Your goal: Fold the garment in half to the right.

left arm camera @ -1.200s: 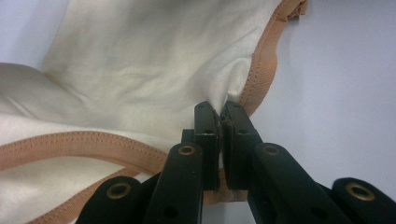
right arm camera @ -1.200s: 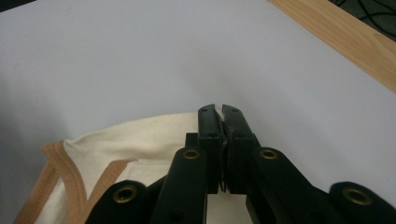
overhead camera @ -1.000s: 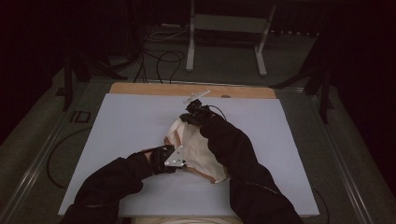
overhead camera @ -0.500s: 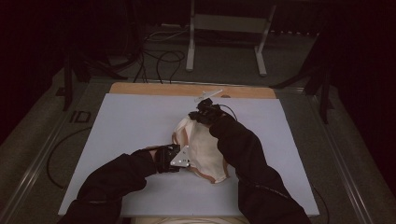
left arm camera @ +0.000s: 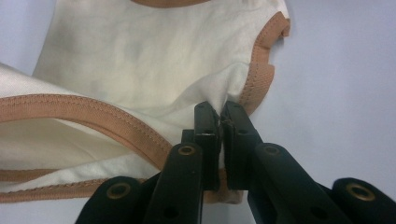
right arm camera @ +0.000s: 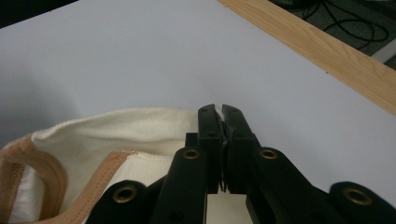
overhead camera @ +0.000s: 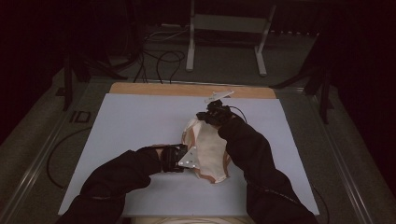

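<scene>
The left gripper (overhead camera: 180, 158) is pinching the near-left edge of the garment (overhead camera: 210, 151), its jaws pressed together on the cream cloth beside the tan trim (left arm camera: 254, 77). The garment is lying on the pale sheet (overhead camera: 140, 121) covering the bench (overhead camera: 187, 89), right of centre. At its far end, the right gripper (overhead camera: 212, 113) is clamping the cloth's edge between its jaws.

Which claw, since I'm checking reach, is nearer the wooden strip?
Right. The right claw pinches the cloth at its far edge, near the wooden strip; the left claw pinches its near side, farther off.
</scene>
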A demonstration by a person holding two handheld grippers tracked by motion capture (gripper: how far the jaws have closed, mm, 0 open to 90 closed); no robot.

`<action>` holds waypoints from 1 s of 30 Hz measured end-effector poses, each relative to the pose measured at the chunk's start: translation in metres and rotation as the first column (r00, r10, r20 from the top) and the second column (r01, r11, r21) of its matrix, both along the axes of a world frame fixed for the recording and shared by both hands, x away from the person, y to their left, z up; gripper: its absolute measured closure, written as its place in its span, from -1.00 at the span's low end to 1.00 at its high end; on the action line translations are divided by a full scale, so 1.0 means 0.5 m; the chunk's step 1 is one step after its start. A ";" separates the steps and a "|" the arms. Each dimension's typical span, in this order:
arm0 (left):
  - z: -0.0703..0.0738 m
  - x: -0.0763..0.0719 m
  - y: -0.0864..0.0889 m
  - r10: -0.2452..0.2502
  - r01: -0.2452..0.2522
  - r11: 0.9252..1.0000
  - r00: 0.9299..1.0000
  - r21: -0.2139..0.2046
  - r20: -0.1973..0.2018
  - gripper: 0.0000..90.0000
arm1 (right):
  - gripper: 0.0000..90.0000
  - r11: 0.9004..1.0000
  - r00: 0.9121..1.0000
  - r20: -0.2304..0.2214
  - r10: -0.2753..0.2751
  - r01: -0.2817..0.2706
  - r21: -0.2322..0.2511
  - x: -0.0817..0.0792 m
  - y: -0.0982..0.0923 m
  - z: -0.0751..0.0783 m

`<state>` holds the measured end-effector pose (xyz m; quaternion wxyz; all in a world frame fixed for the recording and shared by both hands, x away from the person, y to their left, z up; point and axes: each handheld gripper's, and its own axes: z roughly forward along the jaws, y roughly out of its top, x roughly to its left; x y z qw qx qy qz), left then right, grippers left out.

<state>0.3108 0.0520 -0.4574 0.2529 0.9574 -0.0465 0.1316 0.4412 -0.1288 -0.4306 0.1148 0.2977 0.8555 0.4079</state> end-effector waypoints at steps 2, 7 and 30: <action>0.002 0.002 -0.007 -0.008 0.008 1.000 1.000 0.012 0.000 0.92 | 0.95 1.000 1.000 -0.003 -0.005 0.005 0.004 -0.001 -0.009 -0.001; 0.006 0.006 -0.023 -0.024 0.025 0.999 1.000 0.034 -0.005 0.92 | 0.95 1.000 1.000 -0.007 -0.019 0.019 0.013 0.000 -0.028 -0.006; -0.001 0.011 -0.118 -0.104 0.107 0.991 0.994 0.080 -0.035 0.91 | 0.95 0.996 0.997 -0.021 -0.068 0.069 0.054 -0.005 -0.123 -0.034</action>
